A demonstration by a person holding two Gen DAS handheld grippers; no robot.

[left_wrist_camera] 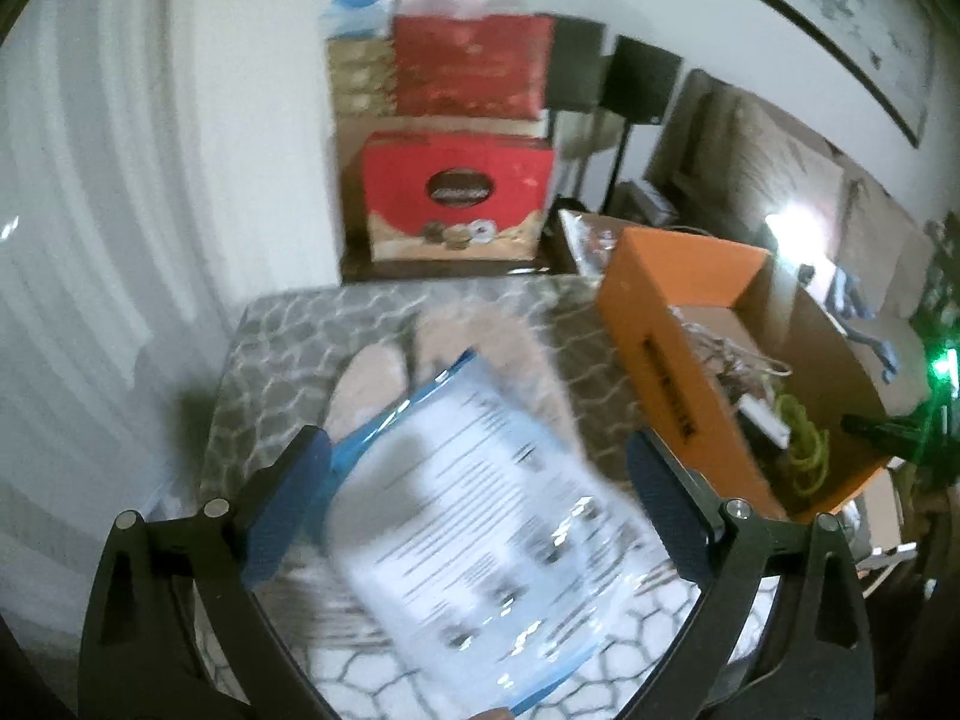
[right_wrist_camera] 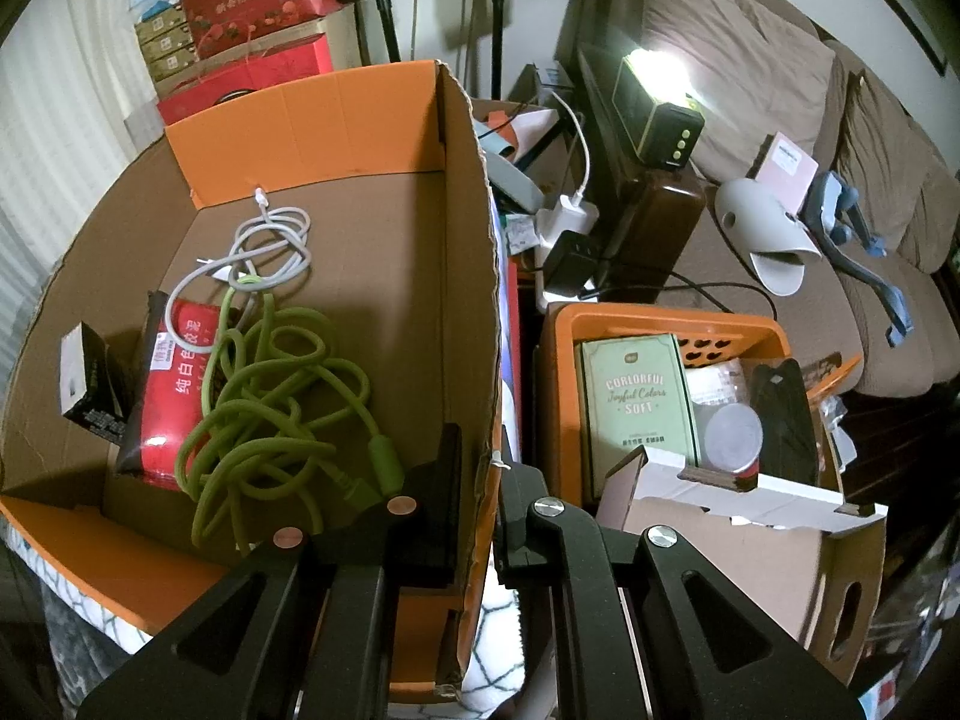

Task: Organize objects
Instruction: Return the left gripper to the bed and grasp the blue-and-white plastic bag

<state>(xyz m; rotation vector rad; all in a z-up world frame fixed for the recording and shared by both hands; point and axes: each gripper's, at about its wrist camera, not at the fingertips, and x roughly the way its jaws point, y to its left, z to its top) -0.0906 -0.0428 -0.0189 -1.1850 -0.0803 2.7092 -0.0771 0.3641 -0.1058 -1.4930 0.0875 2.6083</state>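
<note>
The right gripper (right_wrist_camera: 480,474) is clamped on the cardboard box's (right_wrist_camera: 468,276) wall, while the left gripper (left_wrist_camera: 480,474), fingers apart, probably grabs the near bagged leaflet (left_wrist_camera: 480,492) next.

Patterned blanket (left_wrist_camera: 288,336) — orange box (left_wrist_camera: 654,324), leaflet (left_wrist_camera: 480,498).

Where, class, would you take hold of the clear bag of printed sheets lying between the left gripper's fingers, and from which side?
Probably the long left edge of the clear bag of printed sheets, from above and slightly behind. It lies flat on the patterned cloth, so a thin edge suits the open left gripper best. The picture is blurred, so the exact edge is uncertain.
</note>
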